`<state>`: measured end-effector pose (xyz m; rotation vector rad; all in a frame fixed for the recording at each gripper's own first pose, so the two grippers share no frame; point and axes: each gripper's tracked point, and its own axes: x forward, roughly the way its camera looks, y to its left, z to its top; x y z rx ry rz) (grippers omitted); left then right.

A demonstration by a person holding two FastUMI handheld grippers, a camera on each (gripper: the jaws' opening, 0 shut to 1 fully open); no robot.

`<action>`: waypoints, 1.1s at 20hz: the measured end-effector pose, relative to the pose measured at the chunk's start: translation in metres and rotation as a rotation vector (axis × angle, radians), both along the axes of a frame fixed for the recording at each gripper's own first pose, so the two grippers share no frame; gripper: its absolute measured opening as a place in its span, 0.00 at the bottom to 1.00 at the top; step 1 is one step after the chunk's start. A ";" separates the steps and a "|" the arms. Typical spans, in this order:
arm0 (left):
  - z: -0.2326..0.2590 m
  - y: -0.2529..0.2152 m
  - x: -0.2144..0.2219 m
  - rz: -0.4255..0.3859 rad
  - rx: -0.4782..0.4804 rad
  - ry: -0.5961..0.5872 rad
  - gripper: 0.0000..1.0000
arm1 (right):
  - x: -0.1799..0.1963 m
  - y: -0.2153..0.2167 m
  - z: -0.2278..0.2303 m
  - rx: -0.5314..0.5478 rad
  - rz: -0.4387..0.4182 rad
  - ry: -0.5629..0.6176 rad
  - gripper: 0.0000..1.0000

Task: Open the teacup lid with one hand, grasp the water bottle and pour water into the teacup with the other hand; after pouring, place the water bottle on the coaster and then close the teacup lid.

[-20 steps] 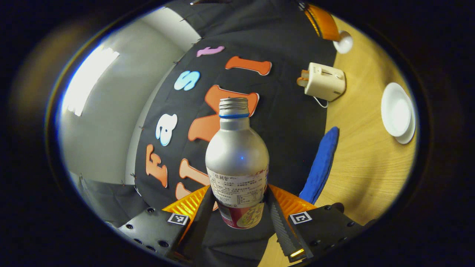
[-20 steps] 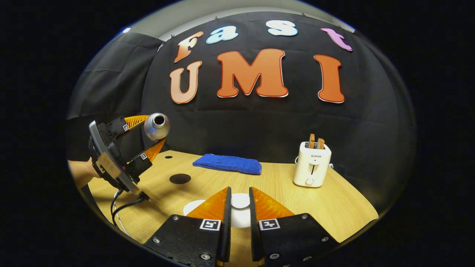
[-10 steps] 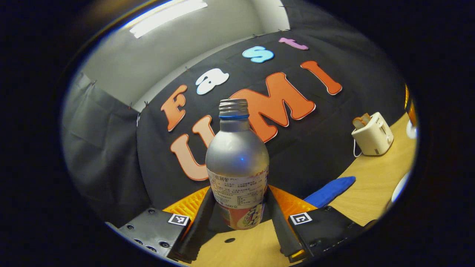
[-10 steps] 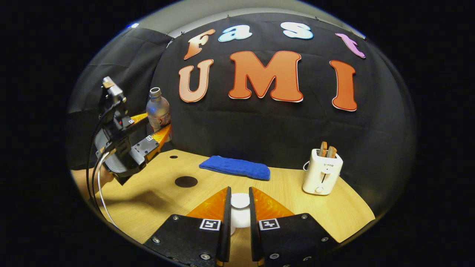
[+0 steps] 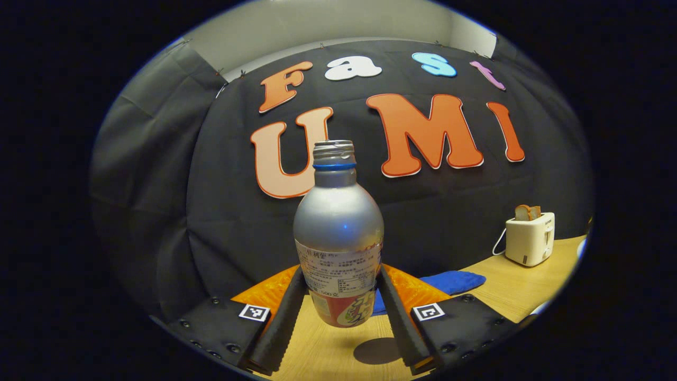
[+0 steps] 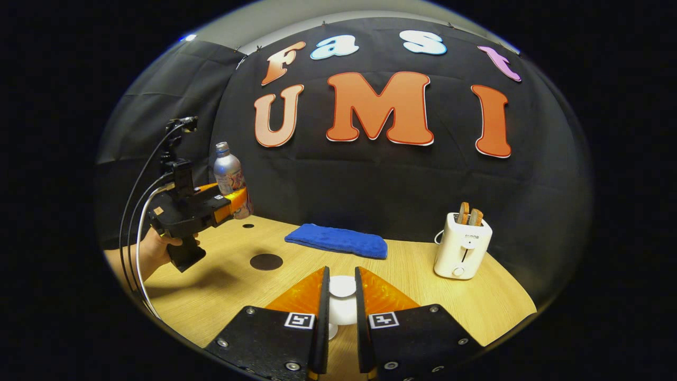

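Gripping the water bottle [image 5: 338,233] low on its body, left gripper [image 5: 338,312] has both fingers pressed on it; bottle upright, uncapped, held just above the desk [image 5: 338,349] w/ its shadow below. Right gripper [image 6: 339,296] fingers are clamped on the white teacup lid [image 6: 342,286]. Black coaster [image 6: 266,261] lies on desk, near blue cloth [image 6: 337,241]; toaster [image 6: 461,246] at right.

Each hand-held gripper [image 6: 338,323] has black screwed plates, square checkered markers, ribbed orange fingers [image 6: 304,291]; cables [image 6: 132,211] trail at left.
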<state>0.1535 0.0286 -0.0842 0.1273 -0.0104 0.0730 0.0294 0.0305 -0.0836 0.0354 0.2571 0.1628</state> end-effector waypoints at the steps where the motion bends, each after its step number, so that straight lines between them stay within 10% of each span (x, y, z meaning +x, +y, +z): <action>1: -0.007 -0.003 0.002 -0.012 -0.008 0.018 0.83 | 0.000 0.000 -0.001 -0.003 0.000 0.002 0.23; 22: -0.141 -0.024 0.024 -0.090 -0.177 0.384 0.82 | 0.004 0.009 -0.029 -0.004 0.026 0.070 0.23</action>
